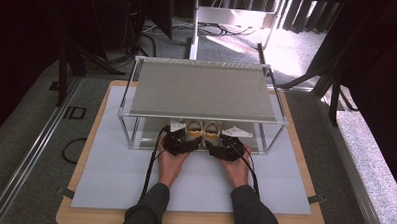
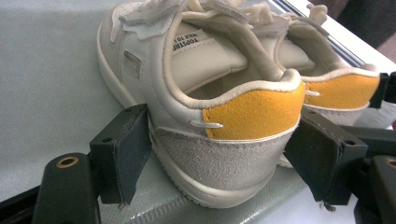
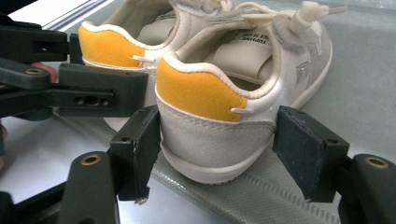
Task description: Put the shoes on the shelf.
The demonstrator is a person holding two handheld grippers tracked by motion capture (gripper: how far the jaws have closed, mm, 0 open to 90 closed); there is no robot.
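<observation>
Evidently, both shoes are sitting on the lower shelf: left gripper clamping the left shoe, right gripper seemingly loosening around the right shoe, risking slippage.

You work at a wooden table under a white mat, on grey carpet. Behind it, cables trail around a stand, dark curtains hang, and sunlight falls across the floor.
</observation>
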